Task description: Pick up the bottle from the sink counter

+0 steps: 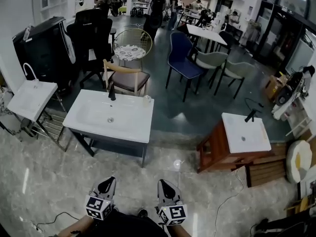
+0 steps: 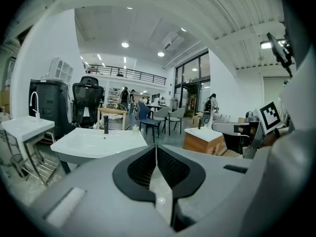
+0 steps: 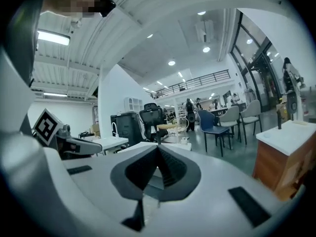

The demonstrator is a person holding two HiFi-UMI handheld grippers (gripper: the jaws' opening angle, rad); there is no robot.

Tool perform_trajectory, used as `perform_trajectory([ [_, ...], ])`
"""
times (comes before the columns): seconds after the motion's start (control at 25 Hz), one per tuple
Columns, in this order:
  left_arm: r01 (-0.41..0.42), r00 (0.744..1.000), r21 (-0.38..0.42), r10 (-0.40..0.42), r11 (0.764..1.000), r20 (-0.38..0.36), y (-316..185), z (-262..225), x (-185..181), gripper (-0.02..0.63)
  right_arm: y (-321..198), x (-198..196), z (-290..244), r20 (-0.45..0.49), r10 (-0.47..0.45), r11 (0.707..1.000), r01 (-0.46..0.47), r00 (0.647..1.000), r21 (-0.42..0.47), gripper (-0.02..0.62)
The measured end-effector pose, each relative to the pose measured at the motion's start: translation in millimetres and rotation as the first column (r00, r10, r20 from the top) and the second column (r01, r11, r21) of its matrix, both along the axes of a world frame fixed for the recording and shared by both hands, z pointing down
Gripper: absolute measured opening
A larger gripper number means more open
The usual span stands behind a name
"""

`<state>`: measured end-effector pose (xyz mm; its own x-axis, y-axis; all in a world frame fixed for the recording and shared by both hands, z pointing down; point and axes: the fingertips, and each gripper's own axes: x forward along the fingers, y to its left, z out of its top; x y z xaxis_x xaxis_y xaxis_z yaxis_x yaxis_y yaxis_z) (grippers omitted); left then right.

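A small pale bottle (image 1: 146, 99) stands on the far right corner of the white sink counter (image 1: 94, 115), right of the black faucet (image 1: 112, 92). Both grippers hang low in the head view, well short of the counter. My left gripper (image 1: 105, 184) is shut with nothing in it, and so is my right gripper (image 1: 165, 185). In the left gripper view the shut tips (image 2: 156, 147) point at the counter (image 2: 84, 144), with the bottle (image 2: 136, 128) tiny at its far edge. The right gripper view shows shut tips (image 3: 158, 148) and the bottle (image 3: 183, 140) far off.
A second white sink (image 1: 30, 98) on a metal frame stands at the left. A wooden cabinet with a white basin (image 1: 244, 132) is at the right. A wooden chair (image 1: 126, 78) sits behind the counter, a blue chair (image 1: 181, 58) further back. People stand far away.
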<state>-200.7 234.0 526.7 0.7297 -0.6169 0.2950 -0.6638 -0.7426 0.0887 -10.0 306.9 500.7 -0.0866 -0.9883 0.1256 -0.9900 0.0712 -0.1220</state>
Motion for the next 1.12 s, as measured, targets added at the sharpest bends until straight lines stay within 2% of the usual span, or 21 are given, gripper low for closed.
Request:
perform_trajectory([
  [0.12, 0.003, 1.000, -0.012, -0.003, 1.000, 0.002, 11, 6, 15, 0.009, 7, -6, -10, -0.161, -0.073, 0.996, 0.079, 0.984, 0.030, 0.000],
  [0.16, 0.000, 1.000, -0.016, 0.000, 1.000, 0.005, 16, 8, 20, 0.009, 9, -7, -14, -0.244, -0.092, 0.994, 0.103, 0.965, 0.033, 0.000],
  [0.24, -0.009, 1.000, -0.016, 0.009, 1.000, 0.012, 24, 9, 31, 0.009, 13, -11, -18, -0.406, -0.132, 0.989, 0.148, 0.904, 0.007, -0.001],
  [0.32, -0.015, 1.000, -0.012, 0.015, 1.000, 0.019, 27, 7, 40, 0.009, 16, -18, -15, -0.488, -0.188, 0.978, 0.206, 0.853, -0.017, -0.001],
  [0.36, -0.015, 1.000, -0.012, 0.016, 1.000, 0.022, 28, 6, 43, 0.009, 18, -20, -14, -0.496, -0.214, 0.972, 0.233, 0.842, -0.024, 0.000],
  [0.48, -0.012, 0.999, -0.006, 0.012, 1.000, 0.032, 26, 6, 49, 0.009, 20, -19, -12, -0.466, -0.221, 0.969, 0.247, 0.857, -0.004, 0.000],
  [0.56, -0.017, 0.999, -0.008, 0.017, 1.000, 0.033, 21, 9, 56, 0.009, 15, -9, -9, -0.416, -0.191, 0.976, 0.216, 0.889, 0.012, 0.000],
  [0.72, -0.052, 0.998, -0.019, 0.052, 0.998, 0.022, 2, 16, 77, 0.009, -3, 18, -3, -0.294, -0.149, 0.989, 0.148, 0.944, -0.023, 0.000],
  [0.84, -0.079, 0.997, -0.022, 0.079, 0.997, -0.006, -19, 17, 97, 0.009, -21, 37, 1, -0.220, -0.137, 0.990, 0.140, 0.966, 0.001, 0.000],
  [1.12, -0.112, 0.991, -0.026, 0.110, 0.993, -0.074, -98, 20, 129, 0.009, -96, 75, 21, -0.033, -0.111, 0.993, 0.110, 0.993, -0.033, 0.000],
])
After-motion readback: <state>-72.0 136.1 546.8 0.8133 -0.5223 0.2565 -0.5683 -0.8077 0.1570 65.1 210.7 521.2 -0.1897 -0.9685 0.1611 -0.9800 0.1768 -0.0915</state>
